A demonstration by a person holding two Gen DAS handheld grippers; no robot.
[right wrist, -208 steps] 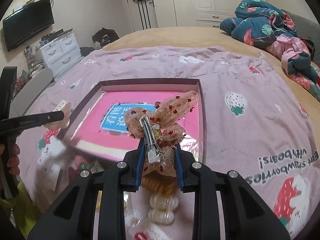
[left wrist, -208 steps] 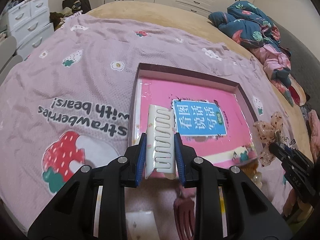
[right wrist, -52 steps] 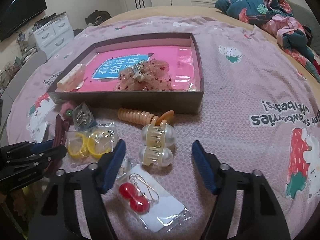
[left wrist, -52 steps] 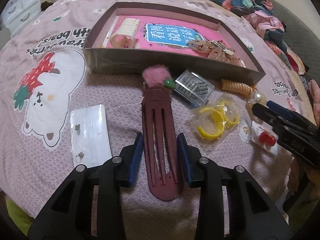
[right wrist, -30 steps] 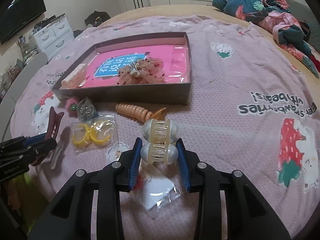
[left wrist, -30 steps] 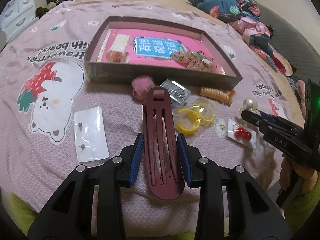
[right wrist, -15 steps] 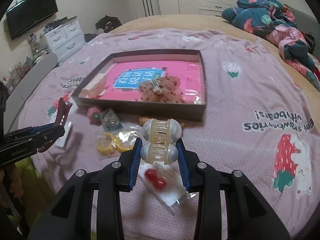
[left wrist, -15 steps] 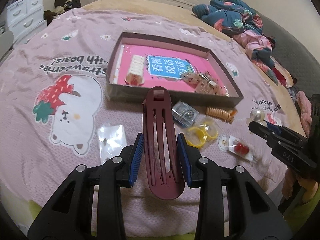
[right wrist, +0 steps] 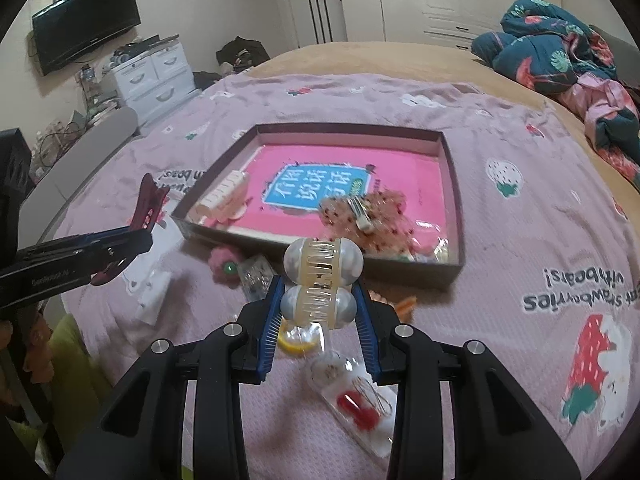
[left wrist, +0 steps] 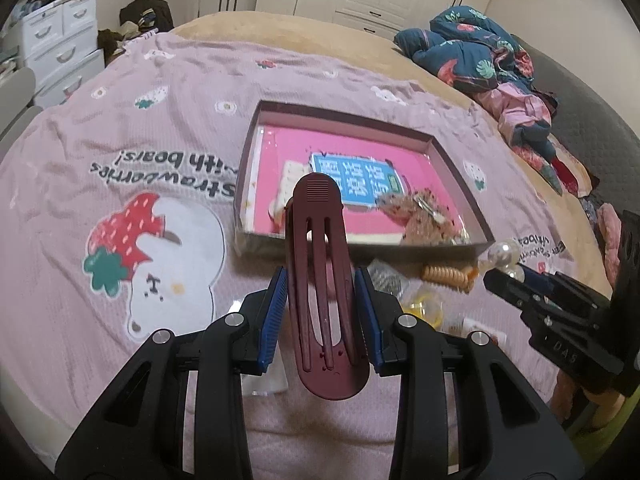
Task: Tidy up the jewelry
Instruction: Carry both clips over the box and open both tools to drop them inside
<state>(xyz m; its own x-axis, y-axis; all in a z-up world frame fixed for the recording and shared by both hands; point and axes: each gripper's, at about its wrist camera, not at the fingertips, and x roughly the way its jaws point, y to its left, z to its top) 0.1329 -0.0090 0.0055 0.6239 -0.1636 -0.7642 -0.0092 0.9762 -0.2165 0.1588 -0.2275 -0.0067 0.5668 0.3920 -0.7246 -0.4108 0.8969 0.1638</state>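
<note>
Bed cover [left wrist: 168, 128]: lilac, strawberry-and-bear print; everything lies on it.
Box [left wrist: 456, 168]: shallow, dark-walled, pink printed floor; it sits ahead of both tongs, long axis running left to right across both views.
Already in box: 1 cream comb clip [right wrist: 224, 194] at the left end, 1 sheer spotted bow [right wrist: 360, 208] toward the right front corner.
Left tongs [left wrist: 320, 304]: closed on the dark red hair clip [left wrist: 320, 264], gripped across its width near the hinge end; the clip points straight forward, tip over the box's near wall.
Right tongs [right wrist: 318, 316]: clamped on the pearl claw clip [right wrist: 320, 280], holding the nearer of its 2 pearly lobes; the further lobe sticks out toward the box.
Key relation: both clips are held in the air short of the near wall, so each needs a forward carry over the wall. The left tongs look nearer, aimed at free floor beside the comb clip; the right tongs face the bow's corner.
Left on the cover: 1 orange coil tie [left wrist: 446, 276], yellow hoops [right wrist: 298, 340], 1 pink pompom [right wrist: 224, 266], 1 bagged red earring pair [right wrist: 356, 404], 1 small clear packet [right wrist: 254, 276].
Change since 0.5 s ago: both tongs have come forward and higher; the box looms larger, and grips are unchanged.
</note>
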